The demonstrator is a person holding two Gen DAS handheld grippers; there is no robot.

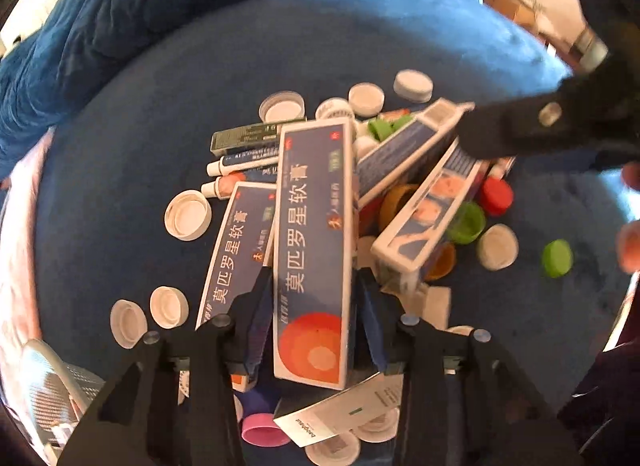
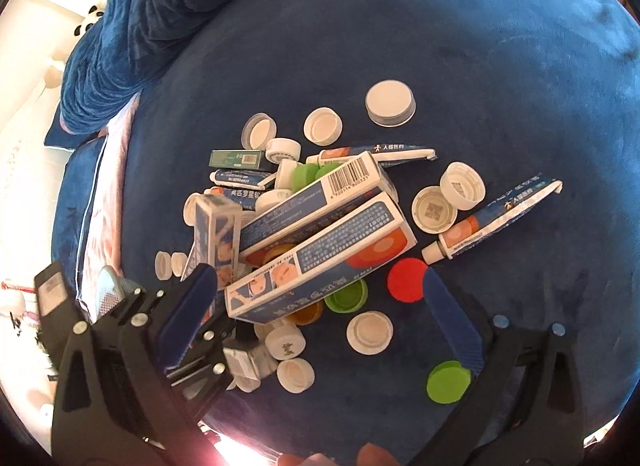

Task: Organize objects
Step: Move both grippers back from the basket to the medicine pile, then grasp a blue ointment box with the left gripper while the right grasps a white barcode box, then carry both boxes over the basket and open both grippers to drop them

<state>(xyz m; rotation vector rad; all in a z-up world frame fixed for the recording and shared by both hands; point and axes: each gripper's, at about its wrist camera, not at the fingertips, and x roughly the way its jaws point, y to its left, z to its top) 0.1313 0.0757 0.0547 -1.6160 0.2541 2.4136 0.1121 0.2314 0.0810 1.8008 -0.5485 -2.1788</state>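
— Blue velvet cushion (image 2: 480,65) carries everything. What do the left fingers (image 1: 256,318) hold?

— One ointment box (image 1: 314,250), clamped between them, above the pile. The right gripper (image 2: 320,298) is wide open over red cap (image 2: 407,280) and another ointment box (image 2: 320,262).

— Advice?

— I think: lift straight, so neighbours do not slide.

— Containers?

— None visible; the boxes look closed.
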